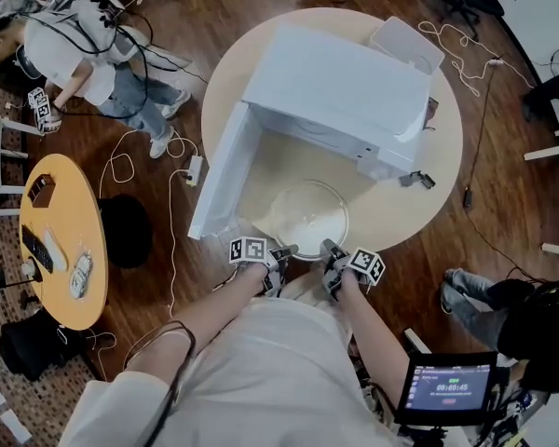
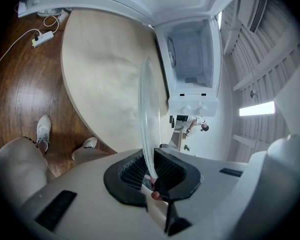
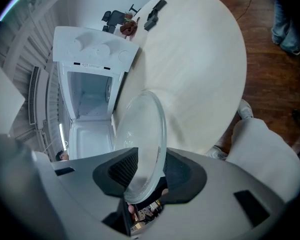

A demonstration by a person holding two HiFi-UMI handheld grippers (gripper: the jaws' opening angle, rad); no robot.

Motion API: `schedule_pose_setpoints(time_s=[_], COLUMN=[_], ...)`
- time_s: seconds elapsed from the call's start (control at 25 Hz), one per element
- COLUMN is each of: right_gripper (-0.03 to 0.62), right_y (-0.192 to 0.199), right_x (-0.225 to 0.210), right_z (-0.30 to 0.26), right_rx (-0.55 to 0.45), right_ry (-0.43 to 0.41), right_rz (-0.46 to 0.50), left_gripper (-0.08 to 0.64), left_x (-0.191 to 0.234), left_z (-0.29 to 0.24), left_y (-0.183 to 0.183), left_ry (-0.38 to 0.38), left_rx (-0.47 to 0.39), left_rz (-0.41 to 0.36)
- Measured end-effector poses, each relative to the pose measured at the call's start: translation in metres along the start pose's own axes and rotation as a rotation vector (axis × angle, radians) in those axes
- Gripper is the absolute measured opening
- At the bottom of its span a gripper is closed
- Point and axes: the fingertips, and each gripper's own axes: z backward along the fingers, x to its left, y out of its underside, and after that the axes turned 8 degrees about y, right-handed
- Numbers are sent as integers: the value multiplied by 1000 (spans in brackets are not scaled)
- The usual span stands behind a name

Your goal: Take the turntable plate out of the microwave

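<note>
The clear glass turntable plate [image 1: 307,217] rests on the round pale table [image 1: 429,194], in front of the white microwave [image 1: 335,87], whose door [image 1: 222,170] stands open to the left. My left gripper [image 1: 284,250] is at the plate's near-left rim; in the left gripper view the plate [image 2: 149,114] runs edge-on between the ribbed pads, which press on it [image 2: 150,171]. My right gripper [image 1: 331,247] is at the near-right rim. In the right gripper view the plate [image 3: 140,139] lies between its jaws [image 3: 150,169], which stand wide with gaps at both sides. The empty microwave cavity [image 3: 90,84] shows behind.
A white tray [image 1: 405,43] and a small dark object [image 1: 417,180] sit on the round table. A small yellow table [image 1: 61,231] with remotes stands at the left. A person [image 1: 84,54] sits at the upper left. Cables and a power strip [image 1: 192,169] lie on the wooden floor.
</note>
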Motion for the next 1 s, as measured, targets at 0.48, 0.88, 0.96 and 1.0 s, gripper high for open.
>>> schedule_pose_setpoints(time_s=[0.48, 0.88, 0.96, 1.0], right_gripper=[126, 124, 121, 115], right_y=[-1, 4, 5, 5], right_x=[-23, -35, -35, -34], right_z=[21, 18, 17, 16], right_rx=[-14, 10, 12, 12], right_ry=[57, 105, 109, 108], right_rz=[-99, -146, -151, -154], left_gripper=[48, 48, 48, 48], left_x=[6, 10, 11, 12], left_z=[-4, -9, -8, -8], left_y=[-5, -3, -3, -4], left_ry=[-1, -9, -10, -13], left_rx=[-8, -13, -14, -14], left_rz=[-2, 4, 0, -3])
